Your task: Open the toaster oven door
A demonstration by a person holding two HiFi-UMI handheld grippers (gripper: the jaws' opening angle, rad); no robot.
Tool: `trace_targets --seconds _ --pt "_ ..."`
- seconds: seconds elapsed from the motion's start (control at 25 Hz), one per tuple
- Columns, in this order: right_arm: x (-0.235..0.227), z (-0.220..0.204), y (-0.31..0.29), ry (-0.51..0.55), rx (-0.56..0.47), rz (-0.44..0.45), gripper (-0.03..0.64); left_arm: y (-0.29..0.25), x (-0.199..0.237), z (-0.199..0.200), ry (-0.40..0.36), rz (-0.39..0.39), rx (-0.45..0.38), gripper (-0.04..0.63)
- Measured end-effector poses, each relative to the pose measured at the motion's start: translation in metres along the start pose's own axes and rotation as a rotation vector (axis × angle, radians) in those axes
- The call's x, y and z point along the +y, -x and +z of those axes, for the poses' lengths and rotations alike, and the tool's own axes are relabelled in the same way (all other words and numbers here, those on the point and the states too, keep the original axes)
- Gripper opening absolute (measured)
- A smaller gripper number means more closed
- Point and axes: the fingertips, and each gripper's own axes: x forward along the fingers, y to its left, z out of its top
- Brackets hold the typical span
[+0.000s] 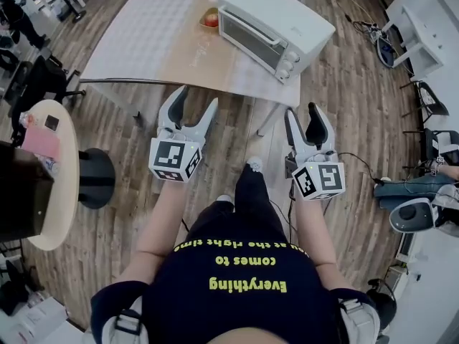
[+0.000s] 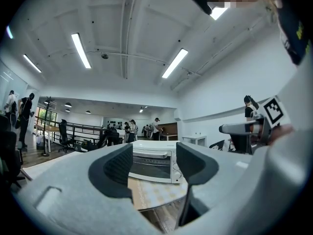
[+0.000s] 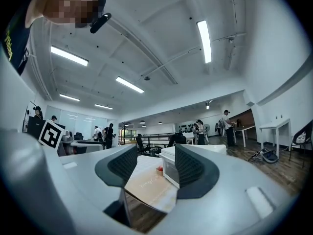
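A white toaster oven (image 1: 275, 29) stands on the right end of a table (image 1: 150, 41), its glass door shut and its knobs at the right of the front. In the left gripper view the oven (image 2: 152, 164) shows between the jaws, well ahead. Part of the oven (image 3: 168, 168) also shows in the right gripper view. My left gripper (image 1: 195, 104) is held open in front of the table, short of its near edge. To its right, my right gripper (image 1: 303, 115) is also open and empty. Both are apart from the oven.
A small bowl with something red (image 1: 209, 18) sits on the table beside the oven's left. A round side table (image 1: 54, 192) and a black stool (image 1: 97, 178) stand at the left. Cables and chairs (image 1: 430, 102) lie at the right. People stand far off in the room.
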Motion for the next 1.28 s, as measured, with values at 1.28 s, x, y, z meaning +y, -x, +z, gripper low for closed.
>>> trace_targets --seconds 1.28 --pt "-0.185 -0.003 -0.261 -0.040 -0.003 -0.042 0.235 -0.310 0.130 -0.030 -0.035 0.025 0.078 0.275"
